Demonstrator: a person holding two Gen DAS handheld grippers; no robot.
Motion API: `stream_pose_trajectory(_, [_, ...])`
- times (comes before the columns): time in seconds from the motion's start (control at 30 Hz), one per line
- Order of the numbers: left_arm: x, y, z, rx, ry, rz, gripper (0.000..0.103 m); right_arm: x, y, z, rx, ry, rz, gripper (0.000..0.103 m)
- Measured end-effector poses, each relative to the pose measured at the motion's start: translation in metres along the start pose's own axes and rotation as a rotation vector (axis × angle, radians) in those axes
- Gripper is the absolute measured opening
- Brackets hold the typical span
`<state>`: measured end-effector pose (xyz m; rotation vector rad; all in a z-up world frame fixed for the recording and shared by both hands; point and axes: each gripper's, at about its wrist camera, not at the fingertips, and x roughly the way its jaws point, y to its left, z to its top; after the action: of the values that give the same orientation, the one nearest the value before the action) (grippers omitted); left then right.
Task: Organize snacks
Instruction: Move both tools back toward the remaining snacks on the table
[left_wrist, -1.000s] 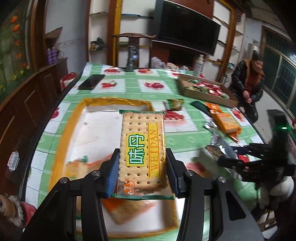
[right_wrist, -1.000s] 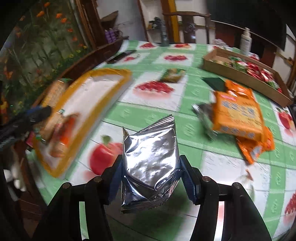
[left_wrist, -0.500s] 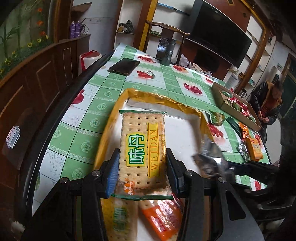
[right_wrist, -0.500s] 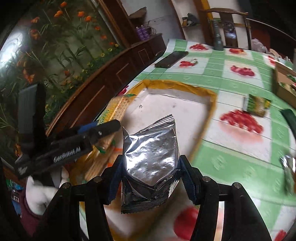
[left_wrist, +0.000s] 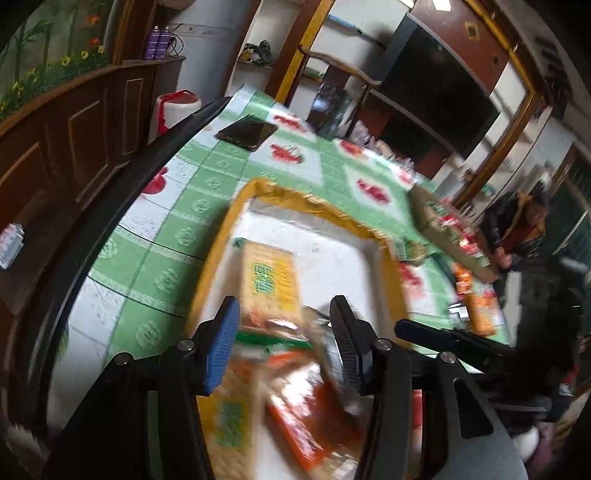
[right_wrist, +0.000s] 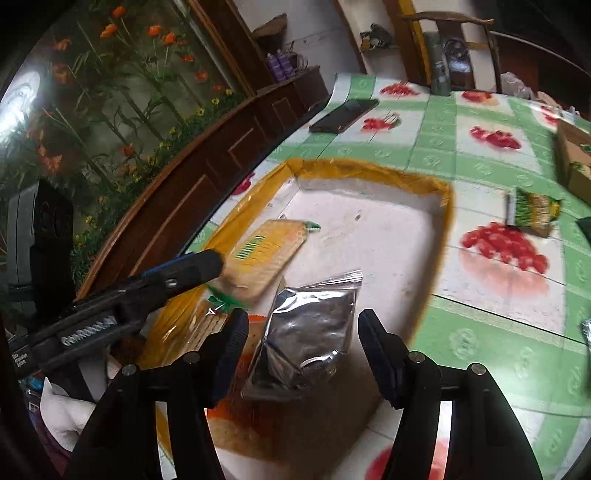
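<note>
Both wrist views look down close; share tray (left_wrist: 236, 206) (right_wrist: 369, 168).

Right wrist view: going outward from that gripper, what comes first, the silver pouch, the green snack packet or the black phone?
1. Silver pouch, between the open right gripper fingers, in the yellow-rimmed tray.
2. Green snack packet, right, on the tablecloth beyond the tray.
3. Black phone, far, near the table's left edge.

Soft daylight is filling both my views. Motion blur is smearing the snack packets (left_wrist: 273, 284) just ahead of my left fingers; fisheye bending is warping the table (right_wrist: 491, 110) edges, corners darkening.
</note>
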<state>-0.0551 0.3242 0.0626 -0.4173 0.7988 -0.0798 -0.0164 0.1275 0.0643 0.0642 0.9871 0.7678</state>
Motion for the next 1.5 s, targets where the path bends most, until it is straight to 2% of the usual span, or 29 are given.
stream_pose_trajectory(0.07, [-0.017, -0.011, -0.004, -0.006, -0.021, -0.054, 0.057, -0.020, -0.011, -0.004, 0.021, -0.034, -0.012, 0.064])
stream_pose_trajectory(0.13, [-0.033, -0.030, -0.013, 0.008, -0.043, -0.121, 0.073, -0.038, -0.026, -0.008, 0.057, -0.057, -0.025, 0.065])
stream_pose_trajectory(0.27, [-0.052, -0.072, -0.035, 0.057, -0.057, -0.292, 0.075, -0.078, -0.071, -0.019, 0.145, -0.113, -0.062, 0.065])
stream_pose_trajectory(0.37, [-0.054, -0.094, -0.051, 0.068, -0.039, -0.373, 0.075, -0.114, -0.115, -0.030, 0.218, -0.162, -0.125, 0.065])
stream_pose_trajectory(0.53, [-0.038, -0.115, -0.074, 0.072, 0.042, -0.422, 0.075, -0.169, -0.188, -0.048, 0.323, -0.260, -0.299, 0.072])
stream_pose_trajectory(0.63, [-0.027, -0.120, -0.083, 0.051, 0.092, -0.420, 0.075, -0.177, -0.227, -0.047, 0.369, -0.270, -0.389, 0.072])
stream_pose_trajectory(0.7, [-0.025, -0.123, -0.086, 0.051, 0.102, -0.403, 0.075, -0.173, -0.244, -0.043, 0.399, -0.255, -0.393, 0.072])
stream_pose_trajectory(0.77, [-0.029, -0.125, -0.087, 0.054, 0.097, -0.386, 0.075, -0.164, -0.256, -0.043, 0.424, -0.232, -0.362, 0.072])
stream_pose_trajectory(0.83, [-0.032, -0.125, -0.087, 0.056, 0.089, -0.371, 0.075, -0.152, -0.253, -0.043, 0.411, -0.209, -0.308, 0.072])
stream_pose_trajectory(0.93, [-0.033, -0.124, -0.087, 0.055, 0.082, -0.354, 0.075, -0.133, -0.223, -0.044, 0.284, -0.157, -0.252, 0.072])
stream_pose_trajectory(1.03, [-0.027, -0.125, -0.089, 0.054, 0.091, -0.346, 0.075, -0.121, -0.191, -0.049, 0.158, -0.055, -0.044, 0.069])
stream_pose_trajectory(1.1, [-0.023, -0.127, -0.091, 0.057, 0.104, -0.349, 0.075, -0.132, -0.177, -0.053, 0.097, -0.053, 0.047, 0.068])
stream_pose_trajectory(1.17, [-0.020, -0.128, -0.092, 0.062, 0.112, -0.348, 0.075, -0.150, -0.180, -0.054, 0.105, -0.104, 0.010, 0.071])
stream_pose_trajectory(1.23, [-0.015, -0.129, -0.093, 0.064, 0.120, -0.352, 0.075, -0.171, -0.195, -0.056, 0.142, -0.183, -0.176, 0.073])
stream_pose_trajectory(1.3, [-0.011, -0.133, -0.093, 0.072, 0.130, -0.352, 0.075, -0.183, -0.212, -0.058, 0.191, -0.211, -0.329, 0.076])
stream_pose_trajectory(1.5, [0.003, -0.140, -0.096, 0.079, 0.168, -0.342, 0.075, -0.187, -0.260, -0.075, 0.368, -0.220, -0.392, 0.077])
